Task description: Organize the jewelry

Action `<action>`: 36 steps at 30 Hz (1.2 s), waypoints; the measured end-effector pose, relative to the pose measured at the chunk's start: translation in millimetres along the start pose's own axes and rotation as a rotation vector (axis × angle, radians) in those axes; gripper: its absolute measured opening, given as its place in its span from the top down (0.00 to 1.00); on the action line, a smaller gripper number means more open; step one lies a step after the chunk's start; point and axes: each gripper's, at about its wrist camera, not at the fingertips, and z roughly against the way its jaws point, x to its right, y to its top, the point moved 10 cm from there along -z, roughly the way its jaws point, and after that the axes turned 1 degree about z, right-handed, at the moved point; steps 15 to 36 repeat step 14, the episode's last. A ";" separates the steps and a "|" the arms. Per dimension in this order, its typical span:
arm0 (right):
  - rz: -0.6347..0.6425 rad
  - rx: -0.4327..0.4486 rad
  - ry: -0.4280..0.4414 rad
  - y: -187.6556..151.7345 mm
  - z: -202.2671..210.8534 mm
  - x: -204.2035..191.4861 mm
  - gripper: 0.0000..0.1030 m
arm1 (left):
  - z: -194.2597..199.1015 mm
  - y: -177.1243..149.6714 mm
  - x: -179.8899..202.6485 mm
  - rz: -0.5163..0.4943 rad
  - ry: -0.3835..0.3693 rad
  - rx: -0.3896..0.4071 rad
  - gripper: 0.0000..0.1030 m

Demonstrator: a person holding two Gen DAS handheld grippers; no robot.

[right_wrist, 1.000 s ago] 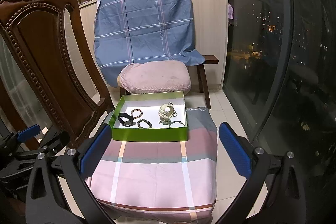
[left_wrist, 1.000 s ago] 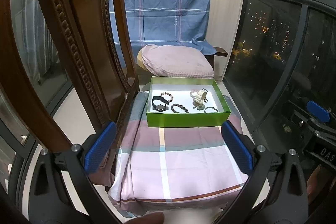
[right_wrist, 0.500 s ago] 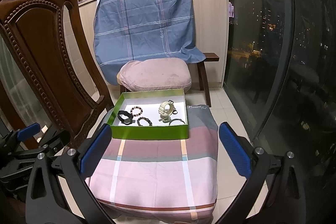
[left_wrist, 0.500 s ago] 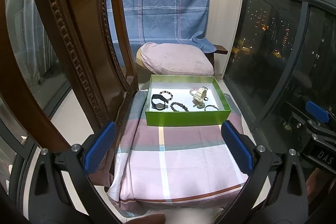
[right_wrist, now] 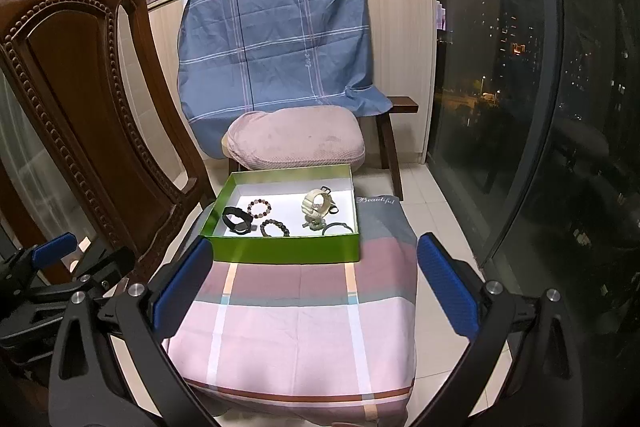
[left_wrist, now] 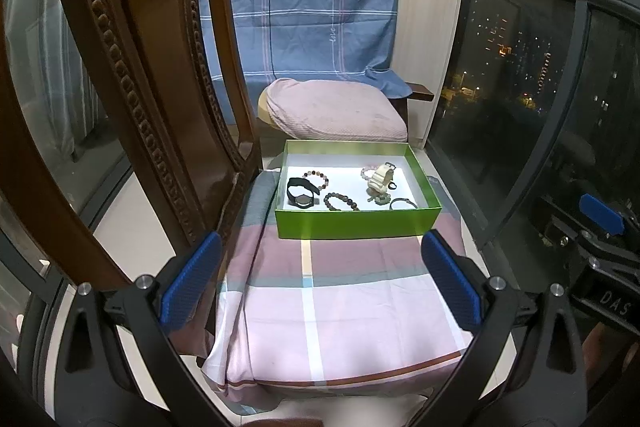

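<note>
The left gripper (left_wrist: pixel 320 281) hangs with jaws spread wide, released, holding nothing, level above the pink plaid-covered worktop (left_wrist: pixel 344 307), beside the carved dark wooden chair (left_wrist: pixel 132 75). Ahead sits the shallow green cardboard box (right_wrist: pixel 280 249) holding the black watch (right_wrist: pixel 237 221), beaded bracelets (right_wrist: pixel 259 207) and cream watch (right_wrist: pixel 318 203). The right gripper (right_wrist: pixel 314 285) likewise gapes empty, level, short of the box.

"love" printed repeatedly on blue plaid sheet (left_wrist: pixel 312 7) hung at back. "Beautiful" in script on grey edge of checked cloth (right_wrist: pixel 378 201), just right of green box. "DAS…" partly legible on black gripper body (left_wrist: pixel 612 301), right edge of left wrist view; cardboard box txt too small to read.
</note>
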 end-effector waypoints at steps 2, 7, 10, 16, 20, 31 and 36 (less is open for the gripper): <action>-0.001 -0.001 0.001 -0.9 0.1 0.1 0.03 | -0.5 -0.6 0.4 -0.004 0.005 0.002 0.04; -0.003 -0.008 0.001 -3.7 -4.2 0.5 0.03 | -4.3 -2.4 0.9 -0.002 0.003 -0.007 0.04; -0.003 -0.012 0.001 -6.1 -6.8 1.0 0.03 | -7.2 -3.3 1.1 -0.001 0.004 -0.014 0.04; -0.005 -0.018 0.003 -7.4 -9.7 1.5 0.03 | -10.6 -3.9 1.2 -0.002 0.006 -0.021 0.04; -0.005 -0.018 0.003 -7.4 -9.7 1.5 0.03 | -10.6 -3.9 1.2 -0.002 0.006 -0.021 0.04; -0.005 -0.018 0.003 -7.4 -9.7 1.5 0.03 | -10.6 -3.9 1.2 -0.002 0.006 -0.021 0.04; -0.005 -0.018 0.003 -7.4 -9.7 1.5 0.03 | -10.6 -3.9 1.2 -0.002 0.006 -0.021 0.04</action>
